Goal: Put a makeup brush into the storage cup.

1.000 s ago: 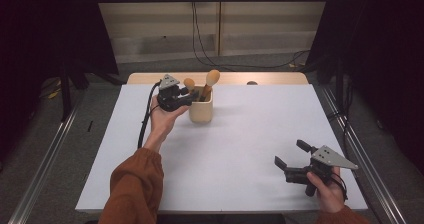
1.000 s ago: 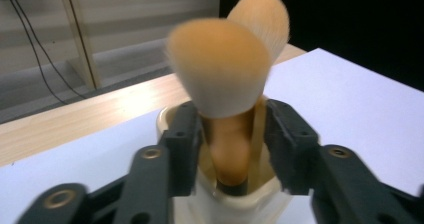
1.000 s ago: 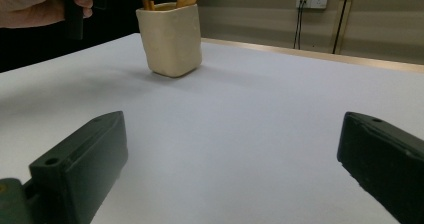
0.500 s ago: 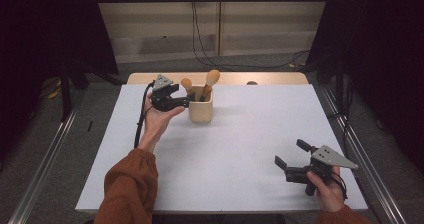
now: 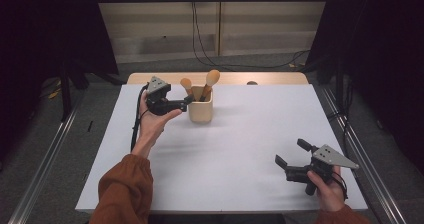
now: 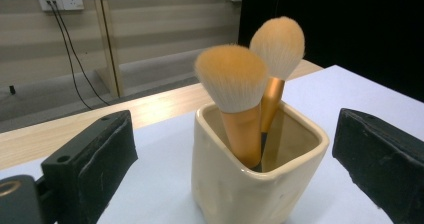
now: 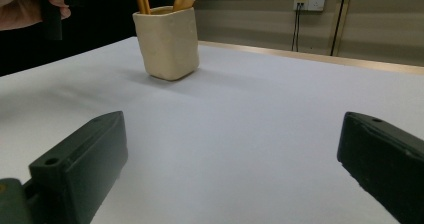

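Nearest the person, at about five o'clock on the white table [image 5: 240,169], the right gripper [image 5: 291,159] rests low in the right hand [image 5: 326,184], pointing toward ten o'clock. Its jaws stand wide apart and hold nothing; in the right gripper view only bare tabletop lies between the two black pads.

Farther up, at about eleven o'clock, the left hand [image 5: 152,121] comes in on an orange-brown sleeve [image 5: 122,191] and carries the left gripper [image 5: 187,100], pointing toward three o'clock at the cream cup [image 5: 201,110]. Its jaws have just been opening and now stand spread wide. In the left gripper view the cup [image 6: 257,179] sits between the pads and a little ahead of them, clear of both, so nothing is gripped. A black cable [image 5: 135,129] trails from this gripper down toward six o'clock.

The cup stands upright near the far edge, around twelve o'clock, just beside the left gripper's tips. Two makeup brushes stand in it, bristles up: the shorter brush [image 6: 232,79] on the near side, the taller brush [image 6: 277,39] leaning behind it toward one o'clock.

Beyond the white surface, a strip of wooden tabletop [image 5: 270,78] shows at twelve o'clock.
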The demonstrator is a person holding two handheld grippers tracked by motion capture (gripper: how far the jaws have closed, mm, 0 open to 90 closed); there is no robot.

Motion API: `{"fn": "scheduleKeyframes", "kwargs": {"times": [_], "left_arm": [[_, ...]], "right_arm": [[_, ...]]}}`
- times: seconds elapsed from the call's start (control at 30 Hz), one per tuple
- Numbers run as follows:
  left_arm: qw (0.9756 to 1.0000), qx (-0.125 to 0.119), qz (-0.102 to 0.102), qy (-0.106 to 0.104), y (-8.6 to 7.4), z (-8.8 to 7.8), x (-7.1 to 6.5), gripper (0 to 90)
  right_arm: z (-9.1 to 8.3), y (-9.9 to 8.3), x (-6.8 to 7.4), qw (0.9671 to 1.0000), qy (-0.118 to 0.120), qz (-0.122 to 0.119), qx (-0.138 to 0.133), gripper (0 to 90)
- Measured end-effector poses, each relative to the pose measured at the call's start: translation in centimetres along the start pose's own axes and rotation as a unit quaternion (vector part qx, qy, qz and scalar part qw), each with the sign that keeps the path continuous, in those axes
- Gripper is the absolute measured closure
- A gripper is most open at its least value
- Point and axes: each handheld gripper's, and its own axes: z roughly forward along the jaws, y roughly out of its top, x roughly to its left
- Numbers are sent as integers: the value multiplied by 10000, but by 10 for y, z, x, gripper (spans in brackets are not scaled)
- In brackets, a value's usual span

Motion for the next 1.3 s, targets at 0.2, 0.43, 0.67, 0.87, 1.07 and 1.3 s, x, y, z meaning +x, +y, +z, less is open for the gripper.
{"fn": "scheduleKeyframes", "kwargs": {"times": [0.2, 0.43, 0.67, 0.87, 1.07, 1.3], "left_arm": [[9999, -129, 59, -32, -2, -11, -2, 22], [9993, -246, 158, -236, -4, -24, -9, 23], [9991, -210, 105, -361, -6, -38, -18, 21], [9993, -121, 93, -332, -15, -49, -17, 28], [9995, -156, -12, -276, -28, -64, -18, 29], [9998, -118, -16, -167, -39, -79, -11, 28]], "right_arm": [[0, 1, 1, 10000, 0, -18, -23, 0], [0, 1, 3, 10000, -21, -32, -33, 0], [-1, 1, 2, 10000, -46, -38, -36, 0], [-2, 1, 3, 10000, -40, -15, -32, 0], [-2, 1, 5, 10000, -47, -70, -7, 0], [-1, 0, 3, 10000, -56, -77, -1, 0]]}}
